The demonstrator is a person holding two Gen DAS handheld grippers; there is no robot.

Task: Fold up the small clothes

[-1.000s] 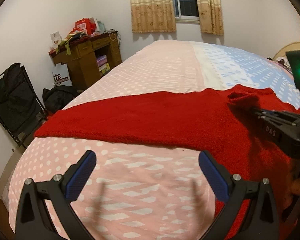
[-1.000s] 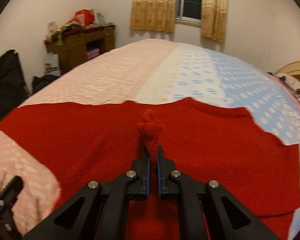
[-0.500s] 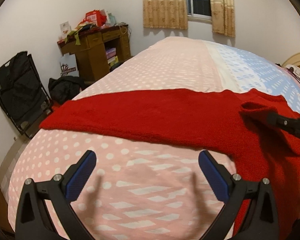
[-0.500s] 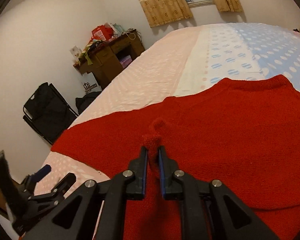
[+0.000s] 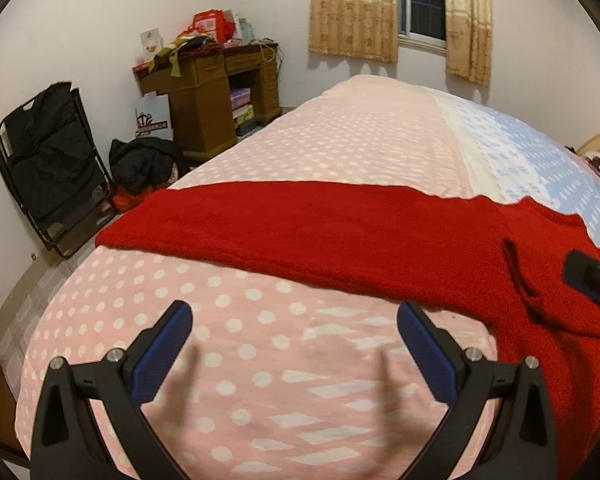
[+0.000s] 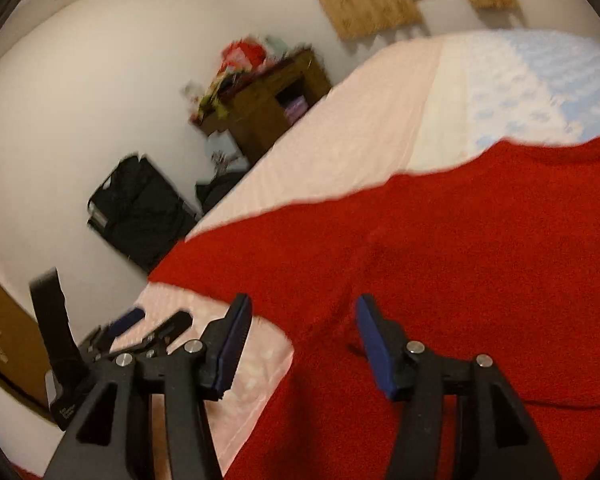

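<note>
At the far left, a black folding chair (image 5: 50, 160) is seen against the wall, with a dark bag (image 5: 144, 160) on the floor beside it and a cluttered wooden desk (image 5: 216, 92) farther back. A bed (image 5: 360, 132) with a dotted pink and blue cover fills the middle of both views, and curtains (image 5: 352, 8) hang at the far wall.

The left gripper (image 5: 294, 320) is shown with its jaws spread wide; nothing lies between them, and only the pink cover is seen beneath. The red sweater (image 5: 320, 232) is laid flat across the bed just beyond this gripper's fingertips, one sleeve extended toward the left edge of the bed and the body spreading to the right and near side.

In the right wrist view, which is blurred, the right gripper (image 6: 302, 312) is shown with its jaws opening. The sweater (image 6: 440, 240) lies below and ahead of it; the cloth is seen in the gap but is not pressed by the blue pads (image 6: 374, 344). The left gripper (image 6: 152, 324) appears at the lower left of this view, over the pink cover, near the sweater's left edge.
</note>
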